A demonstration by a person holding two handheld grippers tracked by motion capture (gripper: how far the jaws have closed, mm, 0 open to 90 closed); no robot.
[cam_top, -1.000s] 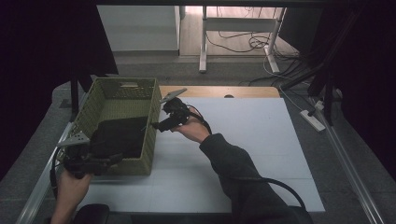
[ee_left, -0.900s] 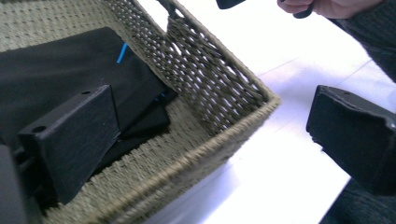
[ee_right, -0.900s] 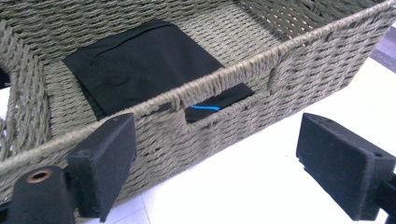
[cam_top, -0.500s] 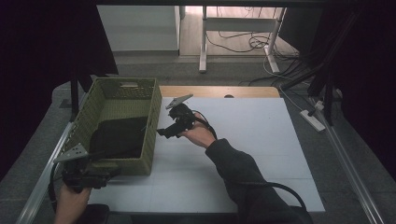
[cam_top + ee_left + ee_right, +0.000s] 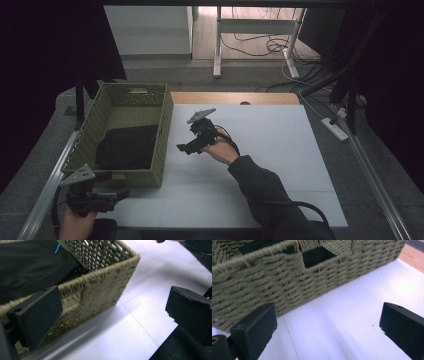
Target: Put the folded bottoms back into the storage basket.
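Observation:
A woven green basket [image 5: 166, 119] stands on the left of the white table, with a folded black cloth [image 5: 127, 146] lying in it. My right gripper [image 5: 185, 147] hovers just right of the basket, pointing at its side wall [image 5: 287, 277]. Its jaws have just been opening and stand wide with nothing between them [image 5: 329, 312]. My left gripper [image 5: 120, 193] is off the basket's near corner [image 5: 105, 287], open and empty [image 5: 112, 302], with the black cloth [image 5: 30, 265] in sight past the rim.
The white table top [image 5: 280, 165] stretches right of the basket. A wooden strip [image 5: 235, 97] runs along its far edge and a metal rail [image 5: 47, 190] along its left. A power strip [image 5: 332, 128] lies on the floor at right.
Both grippers have drawn back from the basket toward the near side and sunk a little. The right one has moved away from the rim and its jaws have widened.

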